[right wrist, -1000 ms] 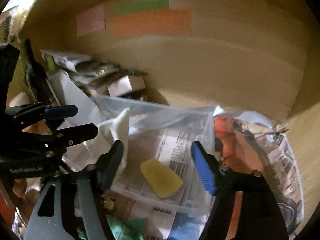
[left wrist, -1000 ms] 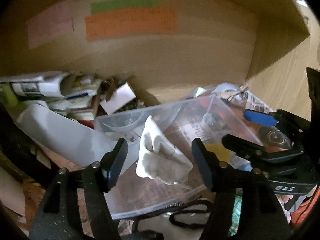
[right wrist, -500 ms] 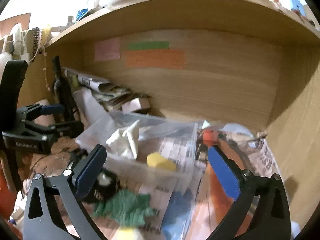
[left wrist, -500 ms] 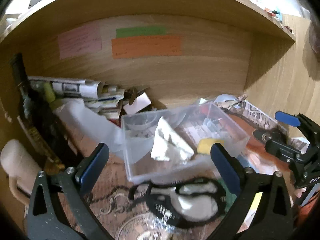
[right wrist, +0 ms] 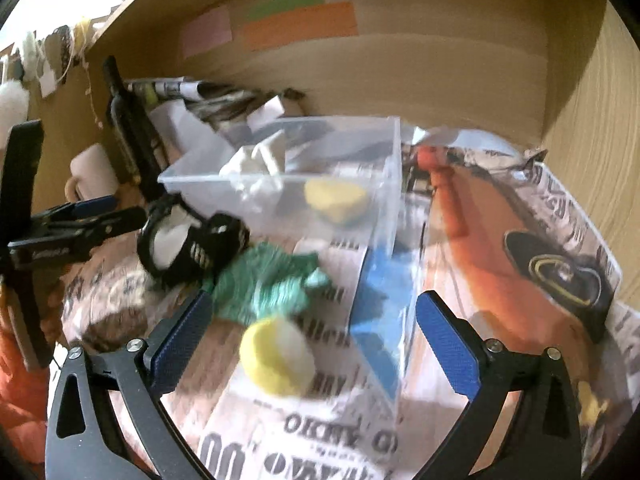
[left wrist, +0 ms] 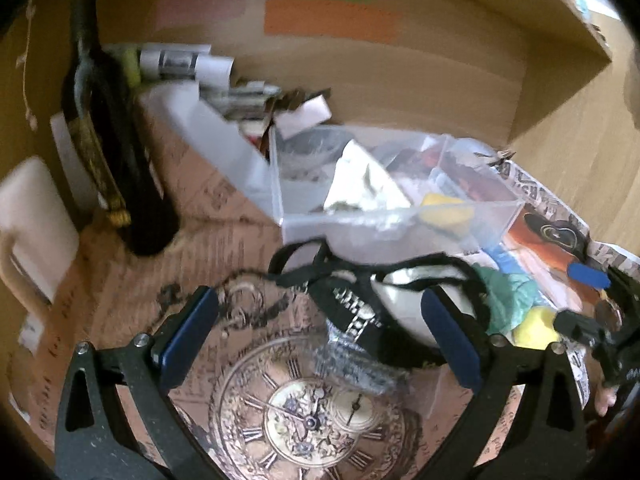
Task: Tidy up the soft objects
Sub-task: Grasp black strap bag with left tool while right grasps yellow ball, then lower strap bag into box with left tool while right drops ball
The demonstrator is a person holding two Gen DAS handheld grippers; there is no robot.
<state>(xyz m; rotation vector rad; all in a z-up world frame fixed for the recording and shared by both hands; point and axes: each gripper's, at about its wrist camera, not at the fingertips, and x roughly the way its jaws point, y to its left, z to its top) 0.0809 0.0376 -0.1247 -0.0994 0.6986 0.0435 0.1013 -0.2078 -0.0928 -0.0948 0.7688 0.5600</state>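
A clear plastic bin (left wrist: 400,216) (right wrist: 384,152) stands on the shelf with a crumpled white cloth (left wrist: 364,180) (right wrist: 256,168) and a yellow sponge (left wrist: 448,208) (right wrist: 336,200) inside. In front of it lie a black-and-white fabric piece with straps (left wrist: 400,292) (right wrist: 192,240), a green cloth (right wrist: 264,284) (left wrist: 508,296) and a yellow-white pom-pom (right wrist: 276,356) (left wrist: 532,328). My left gripper (left wrist: 320,332) is open and empty, just short of the black-and-white piece. My right gripper (right wrist: 312,336) is open and empty, with the pom-pom between its jaws' reach.
A dark bottle (left wrist: 108,140) (right wrist: 128,128) stands at the left, with a pile of papers (left wrist: 208,76) behind. A blue sheet (right wrist: 384,308) lies by the bin. Newspaper (right wrist: 520,216) covers the shelf floor. Wooden walls close the back and right.
Both grippers have pulled back and down from the bin. The items in front of the bin now fill the lower views. The cloth and sponge stay in the bin.
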